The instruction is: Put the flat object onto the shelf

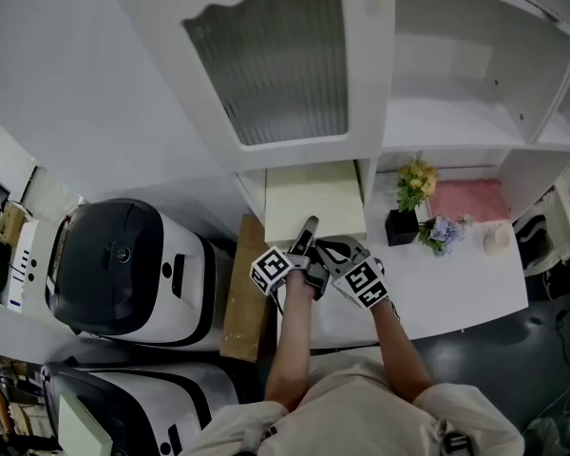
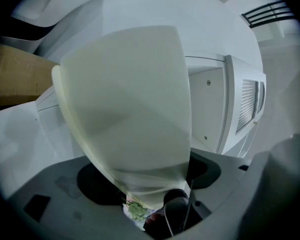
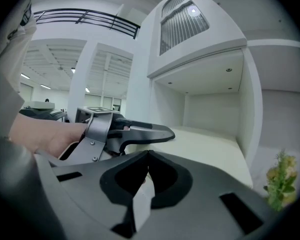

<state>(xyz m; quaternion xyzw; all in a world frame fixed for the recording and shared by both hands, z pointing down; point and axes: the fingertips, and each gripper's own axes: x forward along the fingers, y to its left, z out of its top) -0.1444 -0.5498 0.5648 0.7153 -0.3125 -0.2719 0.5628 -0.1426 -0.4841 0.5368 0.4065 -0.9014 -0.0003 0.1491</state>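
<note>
Left gripper (image 1: 309,228) clamps the cream flat board (image 1: 314,200) by its edge.

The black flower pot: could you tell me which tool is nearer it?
Right. The right tool is just left of the flower pot; the left tool grips the cream board farther left.

Both forearms reach forward side by side, grippers close together. The left gripper (image 1: 309,226) is clamped on the near edge of the flat panel (image 1: 315,198). The right gripper (image 1: 332,251), just beside it, has its jaws pressed together.
</note>
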